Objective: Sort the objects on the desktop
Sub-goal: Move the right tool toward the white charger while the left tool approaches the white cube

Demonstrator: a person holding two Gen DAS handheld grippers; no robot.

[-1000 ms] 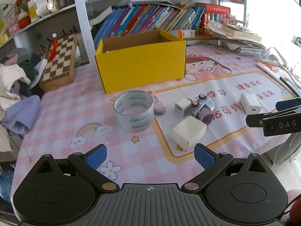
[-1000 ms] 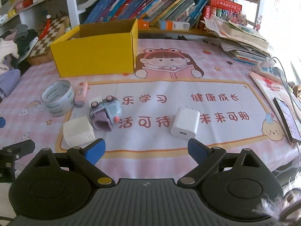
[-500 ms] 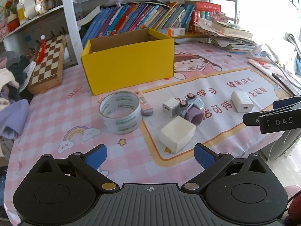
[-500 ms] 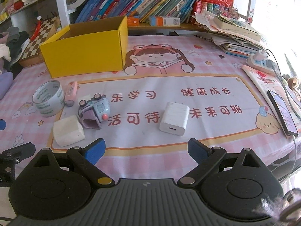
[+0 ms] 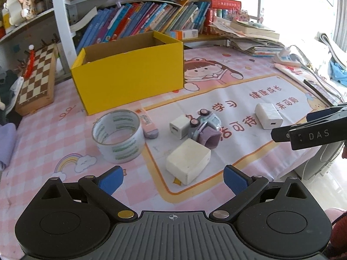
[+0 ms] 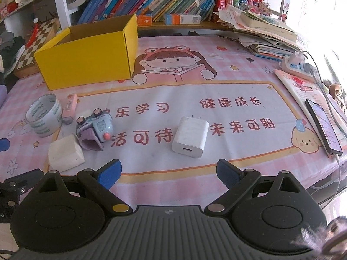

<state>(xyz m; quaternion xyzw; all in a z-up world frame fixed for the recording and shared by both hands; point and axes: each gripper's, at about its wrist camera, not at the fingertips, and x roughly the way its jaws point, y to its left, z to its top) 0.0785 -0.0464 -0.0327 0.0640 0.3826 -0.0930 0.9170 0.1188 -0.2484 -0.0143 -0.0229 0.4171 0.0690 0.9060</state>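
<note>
An open yellow box (image 5: 130, 73) (image 6: 89, 56) stands at the back of the pink mat. In front of it lie a clear tape roll (image 5: 118, 135) (image 6: 43, 113), a pink eraser (image 5: 147, 123) (image 6: 69, 107), a small white plug (image 5: 179, 126), a toy car (image 5: 205, 125) (image 6: 96, 127), a cream block (image 5: 188, 163) (image 6: 65, 155) and a white charger (image 5: 269, 116) (image 6: 190, 136). My left gripper (image 5: 172, 178) is open just short of the cream block. My right gripper (image 6: 169, 172) is open just short of the white charger. Neither holds anything.
A chessboard (image 5: 36, 78) leans at the left. Books (image 5: 141, 23) fill the shelf behind the box. Stacked papers (image 6: 266, 34), a power strip (image 6: 299, 65) and a phone (image 6: 323, 125) lie at the right edge. Clothes (image 5: 6, 130) hang off the left side.
Both grippers have moved forward and lower toward the objects, which look larger now. Fingers stay open and nothing on the mat has shifted.
</note>
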